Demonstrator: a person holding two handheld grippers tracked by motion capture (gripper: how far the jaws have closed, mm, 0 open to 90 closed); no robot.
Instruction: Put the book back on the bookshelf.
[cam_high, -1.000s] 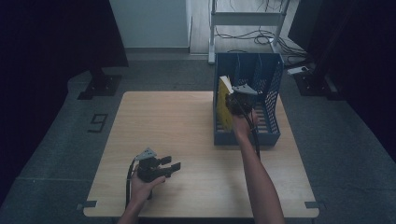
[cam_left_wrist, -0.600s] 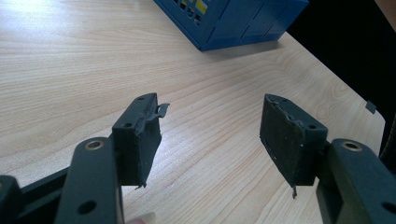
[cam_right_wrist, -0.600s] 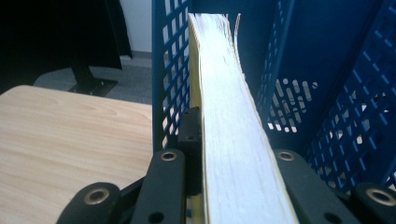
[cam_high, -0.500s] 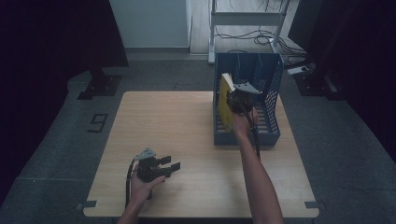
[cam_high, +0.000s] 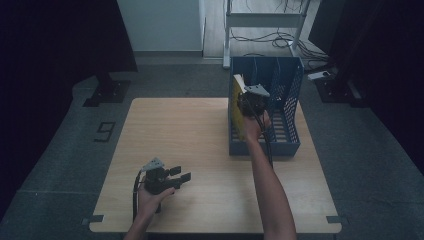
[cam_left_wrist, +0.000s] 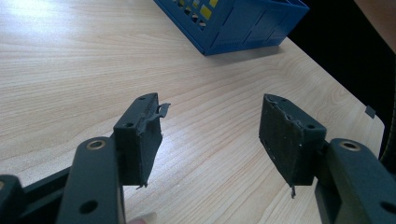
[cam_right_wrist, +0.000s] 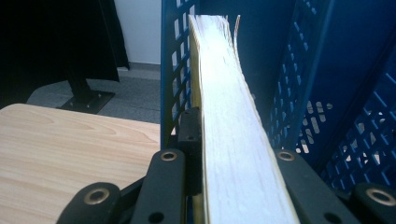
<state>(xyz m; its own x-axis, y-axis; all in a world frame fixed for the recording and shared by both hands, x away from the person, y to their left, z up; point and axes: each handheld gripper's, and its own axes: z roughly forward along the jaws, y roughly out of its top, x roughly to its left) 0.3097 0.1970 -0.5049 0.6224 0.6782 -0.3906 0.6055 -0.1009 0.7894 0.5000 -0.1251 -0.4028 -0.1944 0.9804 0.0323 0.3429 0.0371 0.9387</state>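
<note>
Right hand-held gripper (cam_high: 248, 101) is clamped on the yellow-covered book (cam_right_wrist: 233, 121): your jaws press both covers, page edges facing the camera. Book stands on edge in the leftmost slot of the blue file rack (cam_high: 290, 100), just beside its perforated left wall, top edge poking above the wall. Rack sits at the far right of the counter (cam_high: 175, 125). Your left hand-held gripper (cam_high: 177, 176) is at the near left, well apart from the rack, jaws wide apart with only bare wood between them, pointing right across the counter.
</note>
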